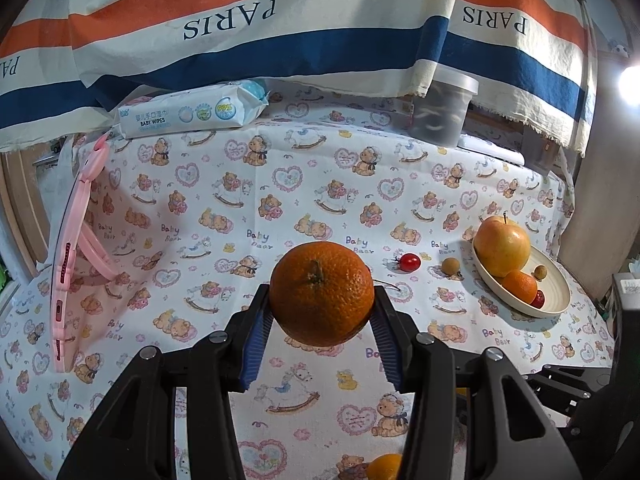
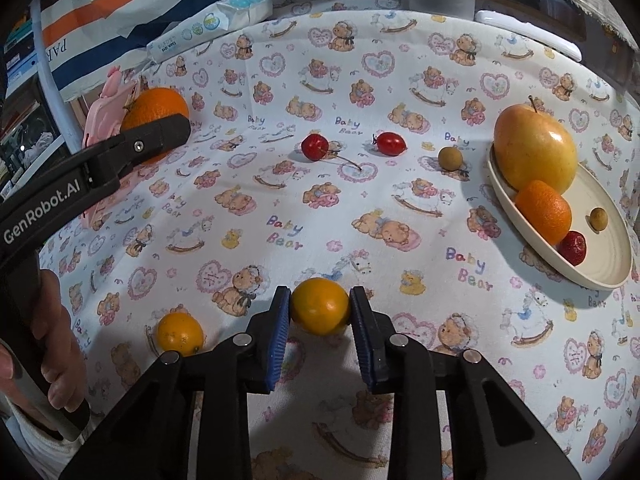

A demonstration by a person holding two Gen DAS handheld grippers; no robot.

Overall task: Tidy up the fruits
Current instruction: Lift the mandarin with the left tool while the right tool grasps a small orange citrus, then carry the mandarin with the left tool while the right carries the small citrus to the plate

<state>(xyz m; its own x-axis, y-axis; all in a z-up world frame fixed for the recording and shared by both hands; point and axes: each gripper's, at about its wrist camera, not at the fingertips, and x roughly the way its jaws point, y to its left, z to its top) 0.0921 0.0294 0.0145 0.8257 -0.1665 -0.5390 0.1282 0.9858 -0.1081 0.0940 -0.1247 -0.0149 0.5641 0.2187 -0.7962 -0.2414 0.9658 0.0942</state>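
Bear-printed cloth (image 2: 320, 208) covers the bench. Above it the left gripper (image 1: 322, 300) holds a large orange (image 1: 322, 294) pinched between its jaws. The right gripper (image 2: 320, 310) has its jaws against a small yellow-orange fruit (image 2: 320, 306) on the cloth. Another such fruit (image 2: 180, 334) lies just left. Farther right, a cream plate (image 2: 600, 276) carries an apple (image 2: 536, 148), a small orange (image 2: 544, 212) and smaller fruits.

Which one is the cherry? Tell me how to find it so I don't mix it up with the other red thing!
Start at the cream plate holding the big apple, then look left across the teddy-bear cloth past the small brown ball-shaped fruit and the oval red tomato. The cherry lies just beyond that. It is rounder and darker red, with a long thin stem.
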